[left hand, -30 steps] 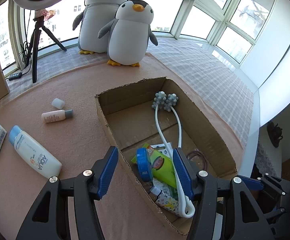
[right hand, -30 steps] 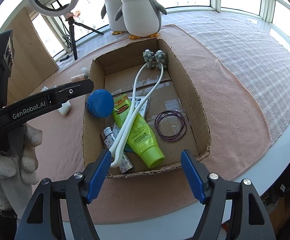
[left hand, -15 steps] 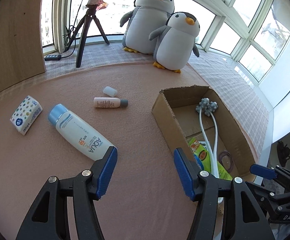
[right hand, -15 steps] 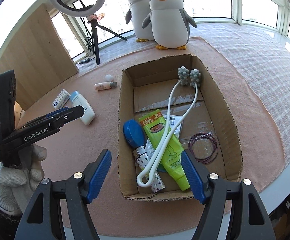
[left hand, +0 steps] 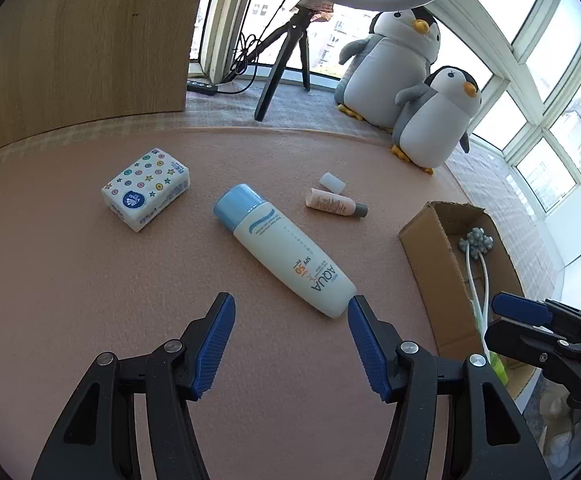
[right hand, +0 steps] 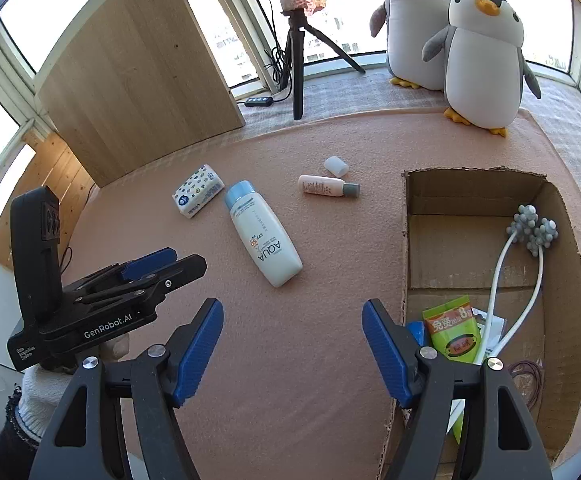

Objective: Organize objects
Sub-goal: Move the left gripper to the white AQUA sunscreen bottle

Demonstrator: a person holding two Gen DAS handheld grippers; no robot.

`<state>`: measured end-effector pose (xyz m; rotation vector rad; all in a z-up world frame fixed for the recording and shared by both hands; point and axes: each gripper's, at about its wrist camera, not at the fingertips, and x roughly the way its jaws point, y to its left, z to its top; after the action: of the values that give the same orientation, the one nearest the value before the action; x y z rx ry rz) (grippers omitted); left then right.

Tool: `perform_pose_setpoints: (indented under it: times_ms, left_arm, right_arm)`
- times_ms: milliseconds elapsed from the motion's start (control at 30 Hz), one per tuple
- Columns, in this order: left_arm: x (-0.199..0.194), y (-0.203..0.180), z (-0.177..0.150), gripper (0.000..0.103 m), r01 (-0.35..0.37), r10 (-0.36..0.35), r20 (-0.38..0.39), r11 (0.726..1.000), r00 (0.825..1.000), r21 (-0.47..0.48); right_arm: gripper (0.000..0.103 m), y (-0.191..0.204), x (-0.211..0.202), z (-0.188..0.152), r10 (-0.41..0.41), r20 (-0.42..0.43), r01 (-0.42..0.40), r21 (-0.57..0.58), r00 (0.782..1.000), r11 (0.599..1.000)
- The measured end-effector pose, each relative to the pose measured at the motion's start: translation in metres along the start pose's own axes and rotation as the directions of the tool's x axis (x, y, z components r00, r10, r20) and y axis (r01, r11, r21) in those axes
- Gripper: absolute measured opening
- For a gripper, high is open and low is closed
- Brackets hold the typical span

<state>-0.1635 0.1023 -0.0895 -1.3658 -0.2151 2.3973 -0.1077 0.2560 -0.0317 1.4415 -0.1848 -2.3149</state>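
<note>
Fig. Loose toiletries awaiting boxing; both tongs empty.

Pink felt mat [left hand: 90, 280] covers the table and carries everything. Cardboard box [right hand: 562, 240], at 3 o'clock in the rt wrist view, lies open-topped as the collecting bin; it holds a white two-armed massager w/ grey knobbed heads [right hand: 534, 232], a green tube [right hand: 450, 332] and purple hair ties [right hand: 524, 380] near its 5 o'clock corner. Two plush penguins [left hand: 434, 116] sit at 1 o'clock by the window, off the work area.

Still on the mat, well apart from the box: AQUA sunscreen bottle [left hand: 286, 252] lying flat, blue cap toward 11 o'clock; star-print tissue pack [left hand: 146, 188] at 10 o'clock of it; small pink tube w/ grey cap [left hand: 336, 204] and a white cap [left hand: 332, 182] just beside it, at 1 o'clock.

Left gripper [left hand: 290, 340]: jaws spread wide, nothing held; one fingertip sits just beside the bottle's base, so the bottle is prob. the next pick. Right gripper [right hand: 292, 344]: jaws likewise released, hovering over bare mat beside the box.
</note>
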Motion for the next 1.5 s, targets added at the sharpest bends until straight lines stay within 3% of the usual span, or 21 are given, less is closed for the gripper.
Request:
perform_pose_setpoints:
  times_ms: [467,767,1267,1400,1500]
  left_arm:
    - [0.031,0.035,0.007,0.068,0.014,-0.014,0.003,0.993,1.000,-0.116]
    - [0.054,0.041,0.015,0.069,0.049,-0.050,-0.001,0.982,0.999,-0.181]
    - [0.085,0.043,0.026,0.068,0.078,-0.087,-0.032,0.973,0.996,-0.218]
    - [0.088,0.043,0.025,0.068,0.092,-0.099,-0.024,0.972,0.995,-0.215]
    - [0.089,0.043,0.025,0.062,0.090,-0.095,-0.019,0.976,0.995,-0.197]
  right_arm:
    - [0.069,0.016,0.076,0.069,0.058,-0.102,-0.063,-0.041,0.993,0.997]
    - [0.069,0.012,0.130,0.083,0.107,-0.200,-0.105,0.020,0.974,0.994]
    - [0.069,0.020,0.159,0.093,0.135,-0.249,-0.138,0.005,0.959,0.990]
    - [0.055,0.019,0.166,0.089,0.151,-0.272,-0.152,0.018,0.950,0.988]
    - [0.048,0.019,0.169,0.085,0.154,-0.288,-0.152,0.029,0.945,0.988]
